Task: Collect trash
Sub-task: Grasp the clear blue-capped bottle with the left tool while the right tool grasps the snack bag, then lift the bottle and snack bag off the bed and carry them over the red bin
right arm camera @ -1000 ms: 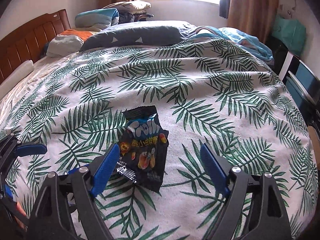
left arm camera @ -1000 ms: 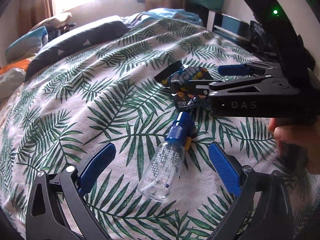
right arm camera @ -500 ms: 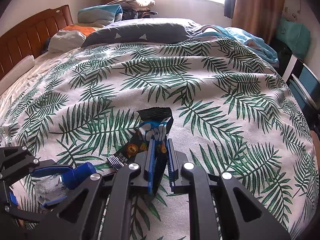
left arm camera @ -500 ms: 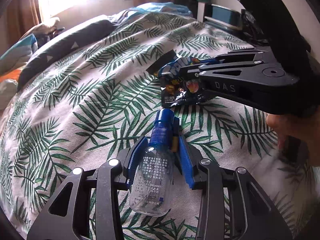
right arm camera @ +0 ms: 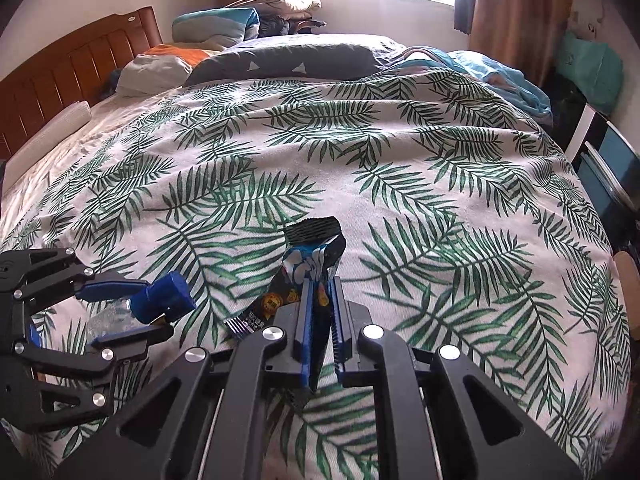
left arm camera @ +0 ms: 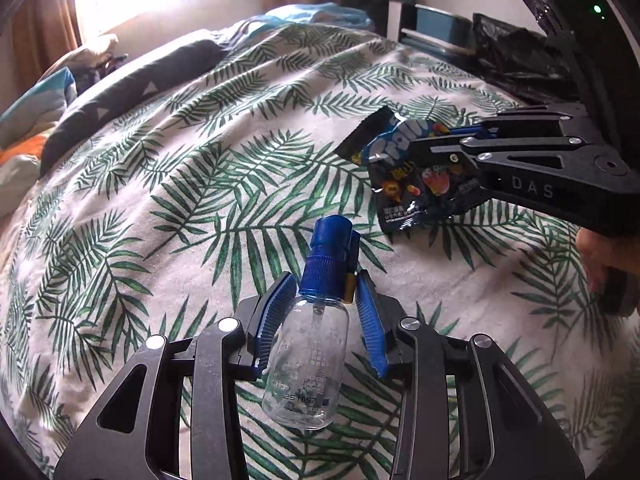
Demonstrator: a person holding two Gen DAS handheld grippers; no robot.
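A clear spray bottle [left arm camera: 308, 356] with a blue cap lies between my left gripper's [left arm camera: 325, 280] blue pads, which press on its shoulders; the gripper is shut on it, just above the leaf-print bedspread [left arm camera: 200, 200]. To the right, my right gripper [left arm camera: 460, 140] is shut on a black snack bag [left arm camera: 408, 184] that hangs crumpled from its fingers. In the right wrist view the snack bag [right arm camera: 312, 256] sticks up out of the right gripper [right arm camera: 320, 284], and the left gripper [right arm camera: 140, 308] holds the bottle [right arm camera: 160, 300] at the lower left.
A dark grey pillow [right arm camera: 288, 64] and piled bedding [right arm camera: 216, 28] lie at the head of the bed by the wooden headboard [right arm camera: 60, 80]. A black plastic bag [left arm camera: 516, 60] and blue-fronted furniture [right arm camera: 612, 160] stand at the bed's right edge. A hand [left arm camera: 600, 256] grips the right tool.
Both grippers closed from wide open: the left onto the spray bottle, the right onto the snack bag. The bag then came up off the bedspread and crumpled, and both hands shifted sideways.
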